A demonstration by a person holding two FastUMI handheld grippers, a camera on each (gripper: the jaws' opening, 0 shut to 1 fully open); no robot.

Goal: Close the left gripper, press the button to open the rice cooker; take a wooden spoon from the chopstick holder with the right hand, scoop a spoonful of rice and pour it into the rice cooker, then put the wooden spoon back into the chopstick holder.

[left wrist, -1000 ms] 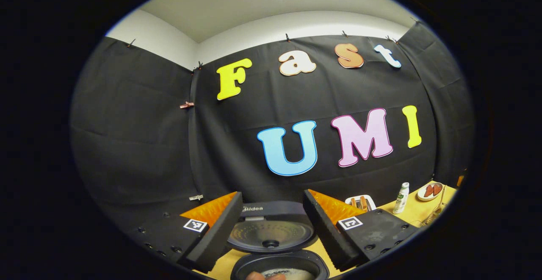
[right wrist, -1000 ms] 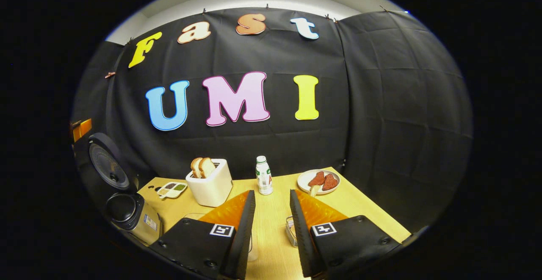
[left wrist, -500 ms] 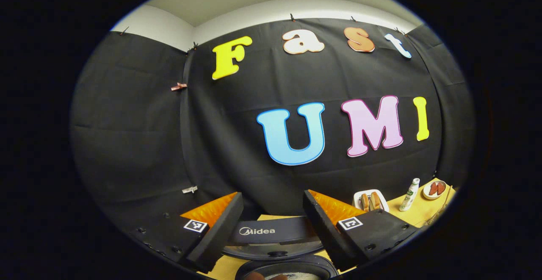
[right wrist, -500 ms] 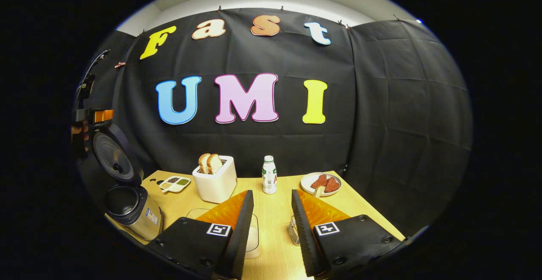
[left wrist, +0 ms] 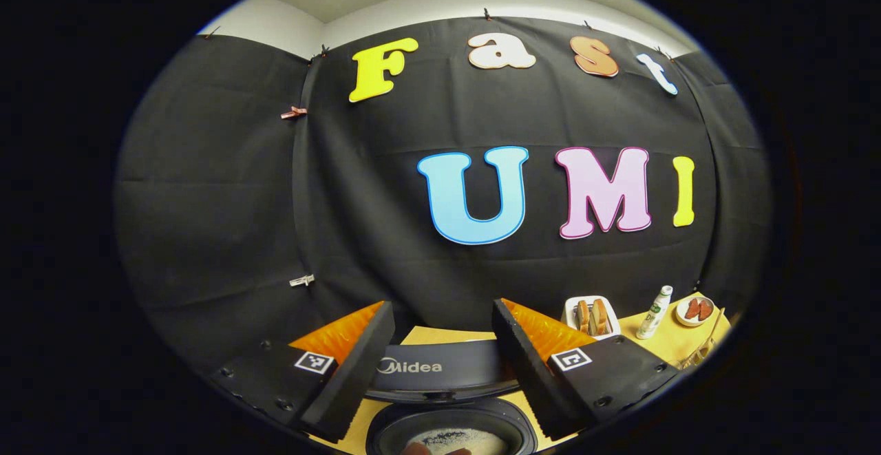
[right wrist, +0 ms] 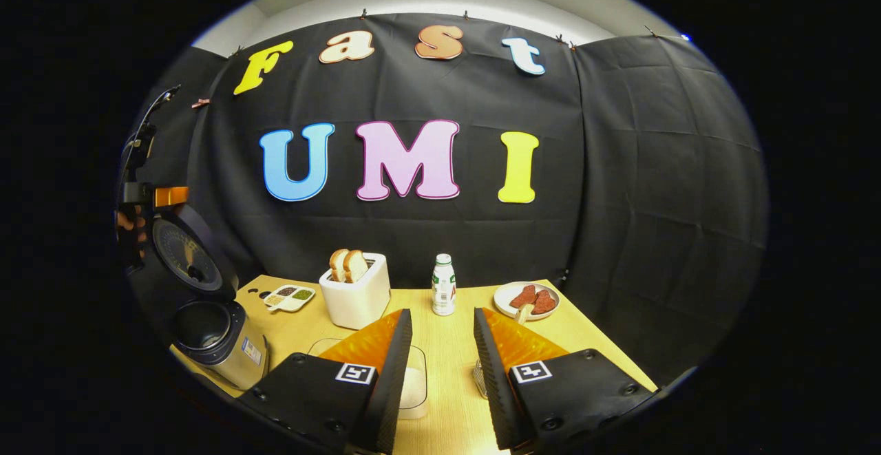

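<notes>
Rice cooker (right wrist: 210, 334) sits at the table's left edge, lid up. Left gripper (left wrist: 440, 334) fingers spread above its pot, nothing held. Right gripper (right wrist: 440, 345) fingers spread, empty; chopstick holder (right wrist: 478, 378) mostly hidden behind its finger, spoon not discernible

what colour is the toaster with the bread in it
White. The toaster shows best in the right gripper view, with two bread slices standing in it.

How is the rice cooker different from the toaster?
The rice cooker is round and dark-topped with its lid standing open; the toaster is a white box without a lid. The cooker sits at the table's left edge; the toaster sits farther back, near the middle. Bread slices stick out of the toaster. Both stand upright on the wooden table.
</notes>
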